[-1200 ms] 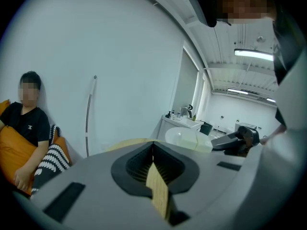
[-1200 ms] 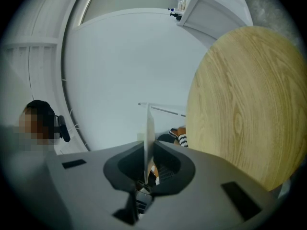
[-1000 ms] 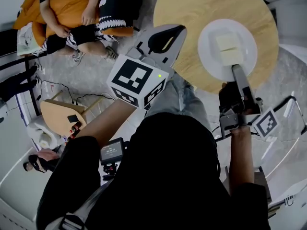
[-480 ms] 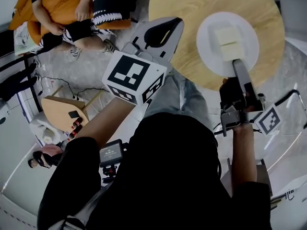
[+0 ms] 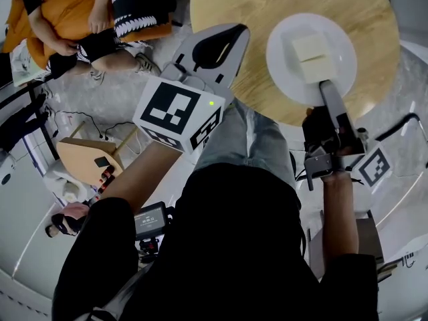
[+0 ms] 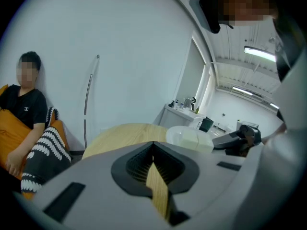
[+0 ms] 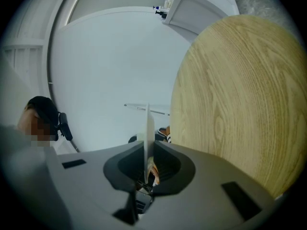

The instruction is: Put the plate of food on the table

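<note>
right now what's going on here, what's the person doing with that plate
A person works with a gripper in each hand. The right gripper is shut on the near rim of a white plate carrying two pale food blocks, holding it over the round wooden table. Whether it has touched down can't be told. The left gripper is shut and empty near the table's edge.

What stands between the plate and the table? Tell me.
Nothing visible. The table is bare wood around the plate, which the right gripper holds by its near rim. The left gripper hangs at the table's edge, apart from the plate.
</note>
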Action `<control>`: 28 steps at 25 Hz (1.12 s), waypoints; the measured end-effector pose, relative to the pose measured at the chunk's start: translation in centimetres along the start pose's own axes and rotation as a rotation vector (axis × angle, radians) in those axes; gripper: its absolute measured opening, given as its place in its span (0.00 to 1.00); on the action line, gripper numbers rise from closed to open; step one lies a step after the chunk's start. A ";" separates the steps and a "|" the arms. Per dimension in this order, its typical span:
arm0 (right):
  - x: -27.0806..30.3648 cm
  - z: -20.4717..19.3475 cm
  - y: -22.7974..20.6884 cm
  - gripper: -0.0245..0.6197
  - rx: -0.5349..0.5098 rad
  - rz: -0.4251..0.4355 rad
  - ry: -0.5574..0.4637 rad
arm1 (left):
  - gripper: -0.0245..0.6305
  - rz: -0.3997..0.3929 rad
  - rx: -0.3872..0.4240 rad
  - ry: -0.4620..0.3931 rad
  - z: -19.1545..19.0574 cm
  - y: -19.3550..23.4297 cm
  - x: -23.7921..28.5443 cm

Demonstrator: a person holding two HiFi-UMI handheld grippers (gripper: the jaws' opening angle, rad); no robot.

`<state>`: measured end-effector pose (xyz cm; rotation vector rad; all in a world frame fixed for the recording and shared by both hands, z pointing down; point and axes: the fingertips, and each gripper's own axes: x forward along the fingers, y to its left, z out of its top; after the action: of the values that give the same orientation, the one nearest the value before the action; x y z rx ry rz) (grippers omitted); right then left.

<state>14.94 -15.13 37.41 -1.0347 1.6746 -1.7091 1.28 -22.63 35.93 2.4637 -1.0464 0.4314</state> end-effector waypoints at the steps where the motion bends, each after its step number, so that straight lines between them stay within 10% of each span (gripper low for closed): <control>1: 0.0 0.1 -0.1 0.08 -0.001 -0.004 -0.002 | 0.05 -0.002 -0.004 0.003 -0.2 0.0 0.1; 28: -0.9 0.7 -2.3 0.08 0.008 -0.061 -0.069 | 0.05 -0.063 -0.033 0.078 -2.9 -1.3 1.4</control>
<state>16.31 -14.62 39.47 -1.1378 1.6070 -1.6976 2.86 -21.23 38.66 2.4232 -0.9349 0.4829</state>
